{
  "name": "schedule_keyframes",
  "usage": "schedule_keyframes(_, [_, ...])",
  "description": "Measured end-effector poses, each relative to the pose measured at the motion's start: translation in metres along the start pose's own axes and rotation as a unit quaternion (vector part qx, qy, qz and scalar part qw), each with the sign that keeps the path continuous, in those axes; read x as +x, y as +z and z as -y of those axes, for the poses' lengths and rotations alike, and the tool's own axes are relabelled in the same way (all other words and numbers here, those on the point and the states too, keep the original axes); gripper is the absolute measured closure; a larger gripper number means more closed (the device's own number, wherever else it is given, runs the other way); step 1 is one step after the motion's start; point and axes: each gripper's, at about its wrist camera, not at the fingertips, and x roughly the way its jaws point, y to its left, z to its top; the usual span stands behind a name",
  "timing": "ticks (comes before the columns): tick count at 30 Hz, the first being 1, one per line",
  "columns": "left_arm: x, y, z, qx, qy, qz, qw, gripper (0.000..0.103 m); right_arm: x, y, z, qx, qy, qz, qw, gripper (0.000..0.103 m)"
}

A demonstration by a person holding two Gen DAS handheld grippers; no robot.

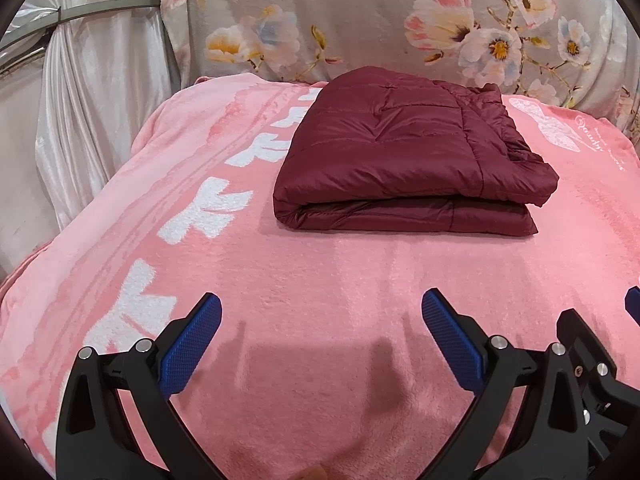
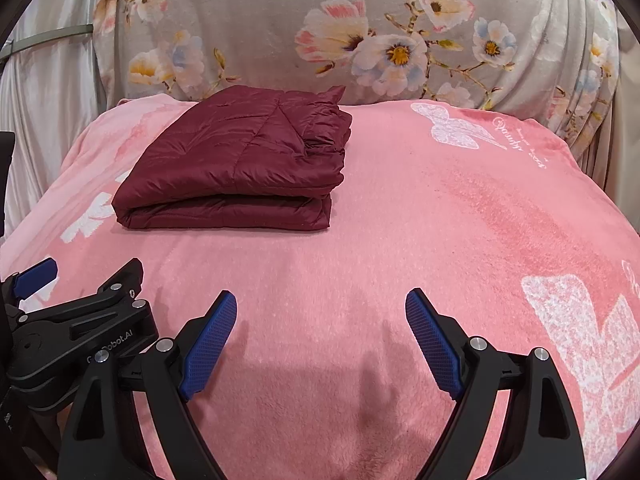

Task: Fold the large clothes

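Maroon quilted jacket (image 1: 404, 156) lies folded into a thick rectangular bundle on the pink blanket (image 1: 320, 280), upper centre of the left wrist view; in the right wrist view the same bundle sits upper left (image 2: 236, 164). Rounded fold edge faces the camera, looser bunched layers along its right side. Nothing touches it.

Left gripper (image 1: 322, 310) at the bottom of its own frame — blue-padded fingers spread wide apart, only bare blanket between them, well short of the jacket. It also shows at the lower left edge of the right wrist view (image 2: 90, 270), black body with a blue pad tip poking out.

Right gripper (image 2: 322, 308) at the bottom of its frame, jaws likewise wide apart and empty, over plain pink fleece, jacket well apart up and to the left. A bit of it shows at the right edge of the left wrist view (image 1: 592, 328).

Blanket carries white butterfly prints (image 2: 456, 128) and script lettering. Behind it, a grey floral cloth (image 2: 360, 40) fills the top of both frames; pale satin curtain (image 1: 88, 92) at upper left.
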Motion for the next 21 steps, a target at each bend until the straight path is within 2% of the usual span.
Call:
schedule_keyframes(12, [-0.0005, 0.0003, -0.0040, -0.011, -0.014, -0.001, 0.9998, 0.005, -0.0011, -0.0001, -0.0015, -0.002, -0.001, 0.001, 1.000, 0.018])
schedule_keyframes(21, [-0.0013, -0.0022, -0.0004, -0.004, 0.011, 0.003, 0.9999, 0.005, -0.0009, -0.0003, -0.0028, -0.004, -0.003, 0.001, 1.000, 0.018])
